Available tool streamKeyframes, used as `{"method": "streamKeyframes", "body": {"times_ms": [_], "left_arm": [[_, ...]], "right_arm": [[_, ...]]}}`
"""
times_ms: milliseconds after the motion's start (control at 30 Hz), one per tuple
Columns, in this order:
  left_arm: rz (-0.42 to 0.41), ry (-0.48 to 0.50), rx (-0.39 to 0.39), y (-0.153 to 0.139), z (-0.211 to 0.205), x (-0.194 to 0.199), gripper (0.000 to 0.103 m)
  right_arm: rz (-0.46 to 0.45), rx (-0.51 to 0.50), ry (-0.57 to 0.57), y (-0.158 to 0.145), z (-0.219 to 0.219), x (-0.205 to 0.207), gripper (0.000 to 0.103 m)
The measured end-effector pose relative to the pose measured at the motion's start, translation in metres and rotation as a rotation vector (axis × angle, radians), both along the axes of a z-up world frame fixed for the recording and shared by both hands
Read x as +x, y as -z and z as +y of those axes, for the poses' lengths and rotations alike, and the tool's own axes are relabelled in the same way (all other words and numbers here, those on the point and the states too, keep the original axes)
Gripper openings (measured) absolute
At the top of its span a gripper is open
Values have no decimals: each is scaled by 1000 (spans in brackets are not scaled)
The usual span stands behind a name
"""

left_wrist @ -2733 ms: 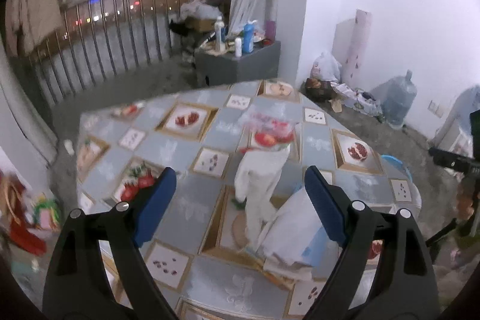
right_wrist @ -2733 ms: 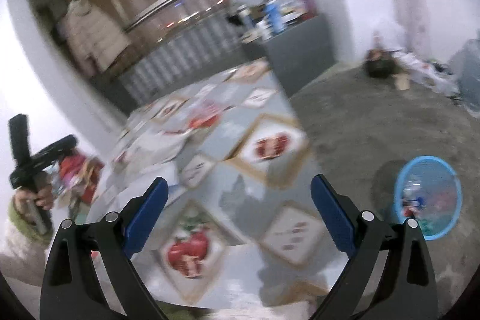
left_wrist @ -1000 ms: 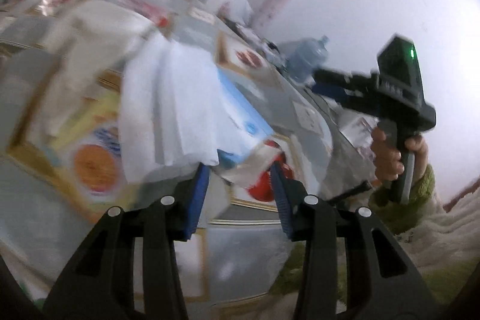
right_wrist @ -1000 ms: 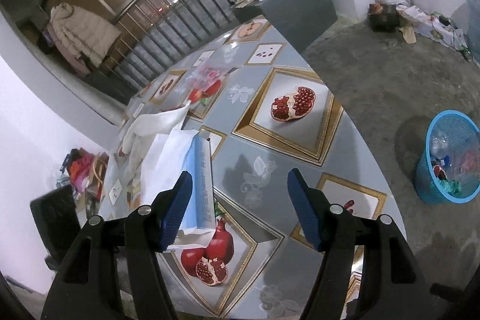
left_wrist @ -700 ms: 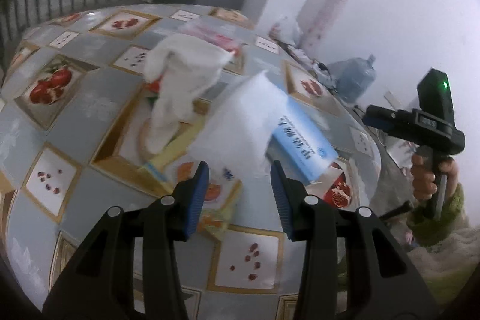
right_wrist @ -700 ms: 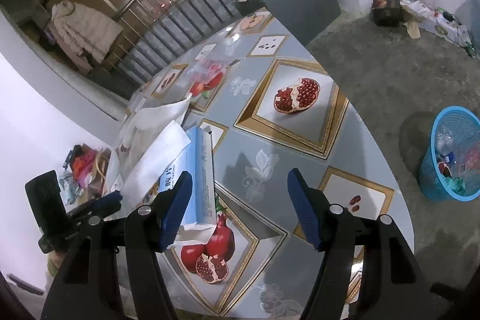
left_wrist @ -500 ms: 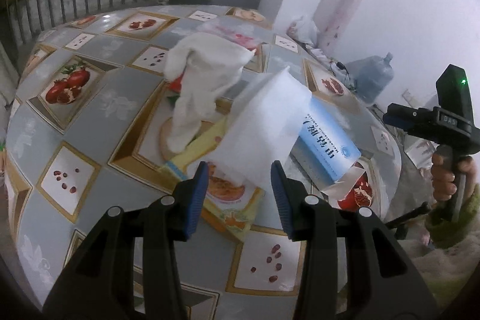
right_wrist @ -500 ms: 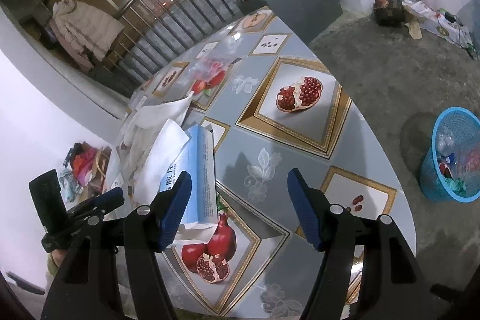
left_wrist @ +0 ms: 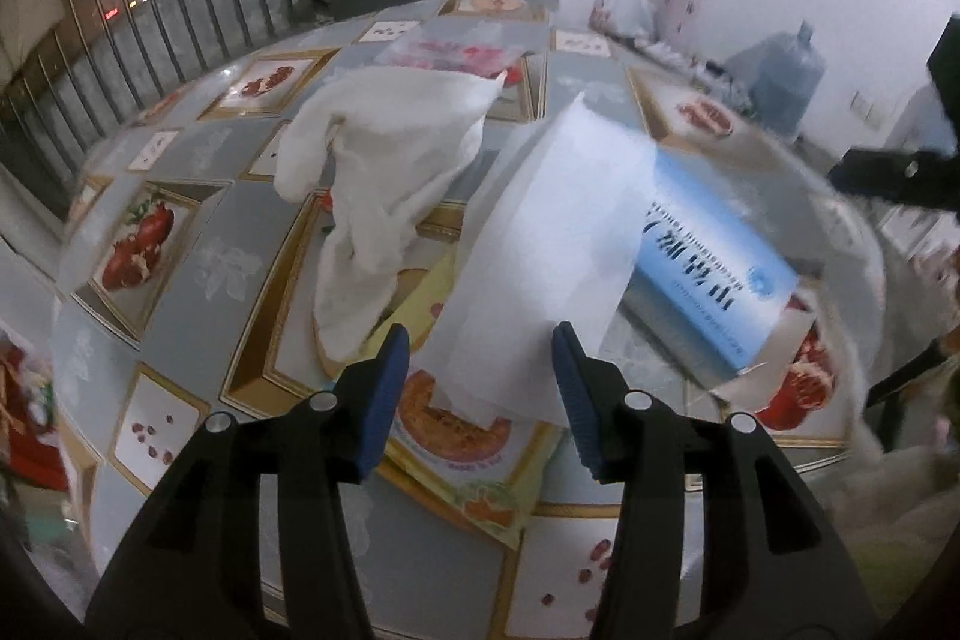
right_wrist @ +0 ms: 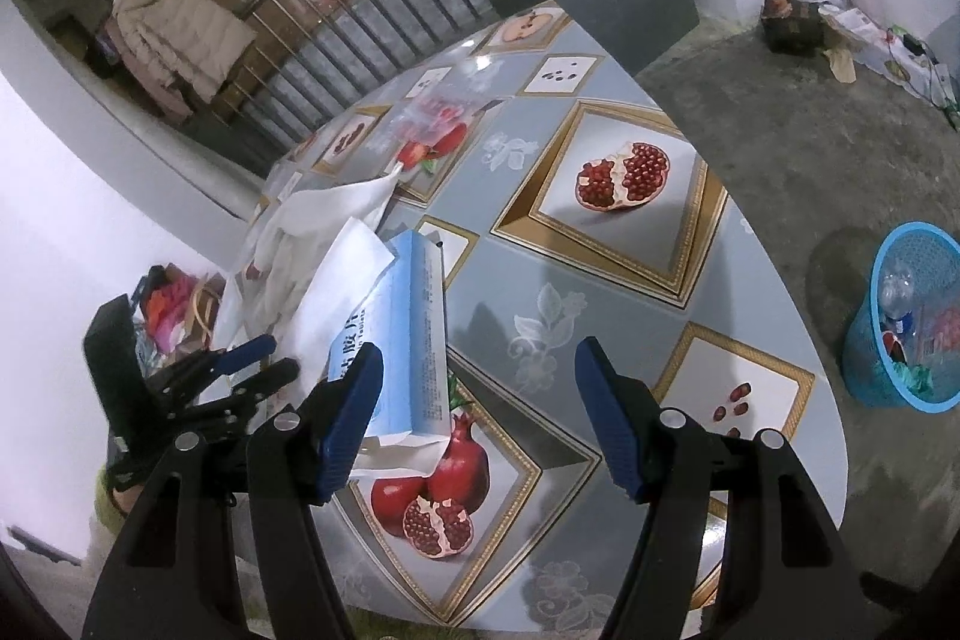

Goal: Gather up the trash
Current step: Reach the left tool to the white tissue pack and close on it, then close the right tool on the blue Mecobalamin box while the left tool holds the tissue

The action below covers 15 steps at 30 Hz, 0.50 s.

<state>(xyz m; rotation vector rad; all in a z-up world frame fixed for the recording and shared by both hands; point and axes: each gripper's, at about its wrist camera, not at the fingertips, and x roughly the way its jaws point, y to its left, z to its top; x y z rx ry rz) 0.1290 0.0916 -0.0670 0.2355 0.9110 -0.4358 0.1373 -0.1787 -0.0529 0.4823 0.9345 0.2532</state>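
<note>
Dim indoor light, fisheye-bent edges (left view motion-blurred).

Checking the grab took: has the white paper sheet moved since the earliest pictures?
Yes. The white paper sheet now stands lifted off the blue box, reaching toward the left gripper, whose jaws stand apart.

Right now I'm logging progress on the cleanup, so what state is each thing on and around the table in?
Left gripper: open, nothing clamped.
Right gripper: open, holding nothing.
White paper sheet: loose, draped over the box.
Blue box: lying on its side on the table.
White cloth: crumpled on the table.
Blue basket: on the floor, partly filled.
</note>
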Motion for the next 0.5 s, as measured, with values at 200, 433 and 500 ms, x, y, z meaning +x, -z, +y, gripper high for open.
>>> {"method": "streamKeyframes", "body": {"times_ms": [200,433,500], "left_arm": [[-4,2,42,3,-8,0,47],[14,-2,42,5,-13,-1,46],[10,-1,48,5,-13,-2,46]], "right_arm": [[4,1,3,1,-1,0,65],[6,1,-1,1,0,1,65],[6,2,-1,1,0,1,65]]}}
